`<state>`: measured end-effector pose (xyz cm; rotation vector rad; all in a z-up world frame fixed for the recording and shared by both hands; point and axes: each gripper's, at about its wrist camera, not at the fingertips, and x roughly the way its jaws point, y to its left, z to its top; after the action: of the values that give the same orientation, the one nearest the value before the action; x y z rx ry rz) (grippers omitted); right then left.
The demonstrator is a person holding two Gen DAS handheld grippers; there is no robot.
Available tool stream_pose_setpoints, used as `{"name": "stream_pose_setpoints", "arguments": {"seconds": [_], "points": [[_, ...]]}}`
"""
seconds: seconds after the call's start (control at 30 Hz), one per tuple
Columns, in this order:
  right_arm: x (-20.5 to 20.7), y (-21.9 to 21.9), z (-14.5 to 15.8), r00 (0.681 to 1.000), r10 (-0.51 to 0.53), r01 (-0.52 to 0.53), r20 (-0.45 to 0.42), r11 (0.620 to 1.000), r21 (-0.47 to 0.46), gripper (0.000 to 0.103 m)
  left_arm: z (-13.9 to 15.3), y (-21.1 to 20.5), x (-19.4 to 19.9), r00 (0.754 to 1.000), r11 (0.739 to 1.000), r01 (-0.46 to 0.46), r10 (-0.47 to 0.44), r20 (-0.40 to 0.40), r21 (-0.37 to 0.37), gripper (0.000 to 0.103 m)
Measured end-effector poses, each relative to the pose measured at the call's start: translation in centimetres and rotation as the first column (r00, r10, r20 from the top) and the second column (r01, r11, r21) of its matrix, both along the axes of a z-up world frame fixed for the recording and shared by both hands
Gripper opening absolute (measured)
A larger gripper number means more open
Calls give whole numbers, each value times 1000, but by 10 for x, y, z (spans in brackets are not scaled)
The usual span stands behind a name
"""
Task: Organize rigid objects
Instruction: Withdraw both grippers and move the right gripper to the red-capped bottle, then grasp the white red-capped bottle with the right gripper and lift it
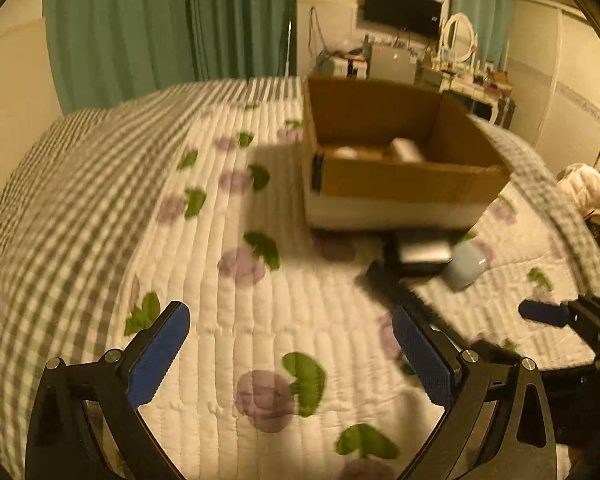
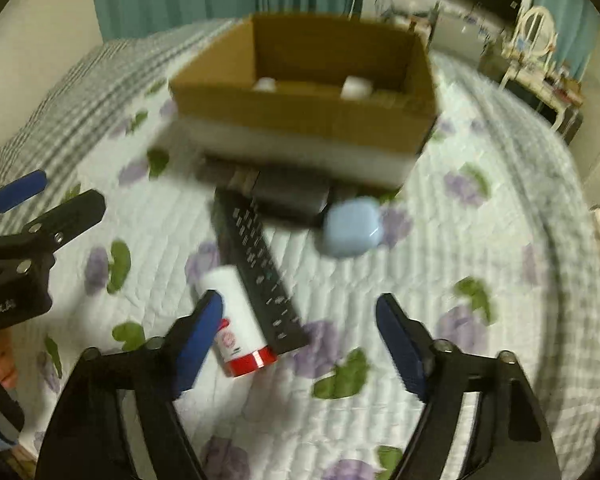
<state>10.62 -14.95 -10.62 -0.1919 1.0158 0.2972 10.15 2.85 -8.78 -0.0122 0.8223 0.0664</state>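
Observation:
An open cardboard box (image 2: 308,120) stands on the bed with white objects (image 2: 356,87) inside; it also shows in the left wrist view (image 1: 404,184). In front of it lie a dark flat box (image 2: 284,196), a black remote (image 2: 256,268), a pale blue cup (image 2: 350,226) and a white bottle with a red cap (image 2: 236,324). My right gripper (image 2: 300,316) is open above the bed, its left finger beside the bottle. My left gripper (image 1: 288,332) is open and empty over the quilt, left of the objects. The cup (image 1: 466,266) and dark box (image 1: 420,252) show there too.
The bed has a floral quilt (image 1: 236,320) with a checked border. Teal curtains (image 1: 172,20) hang behind. A dresser with a mirror (image 1: 460,40) and a wall screen stand at the back right. The other gripper (image 2: 28,232) shows at the left of the right wrist view.

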Motion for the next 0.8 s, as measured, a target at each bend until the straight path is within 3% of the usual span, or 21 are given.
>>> {"name": "stream_pose_setpoints", "arguments": {"seconds": [0.13, 0.27, 0.47, 0.63, 0.8], "points": [[-7, 23, -22, 994, 101, -101, -48, 995, -3, 48, -21, 12, 5, 999, 999, -37, 36, -40, -12, 103], [-11, 45, -40, 980, 187, -191, -74, 980, -62, 46, -35, 19, 3, 996, 998, -50, 48, -69, -28, 103], [-2, 49, -54, 983, 168, -172, -81, 984, -55, 42, -39, 21, -2, 995, 999, -52, 51, -82, -12, 103], [-7, 44, -44, 991, 128, -130, -46, 990, -50, 38, -34, 17, -3, 995, 999, -54, 54, -84, -2, 103], [-16, 22, -7, 997, 79, -79, -2, 997, 24, 37, -27, -1, -2, 995, 999, -51, 50, -86, -10, 103]]}}
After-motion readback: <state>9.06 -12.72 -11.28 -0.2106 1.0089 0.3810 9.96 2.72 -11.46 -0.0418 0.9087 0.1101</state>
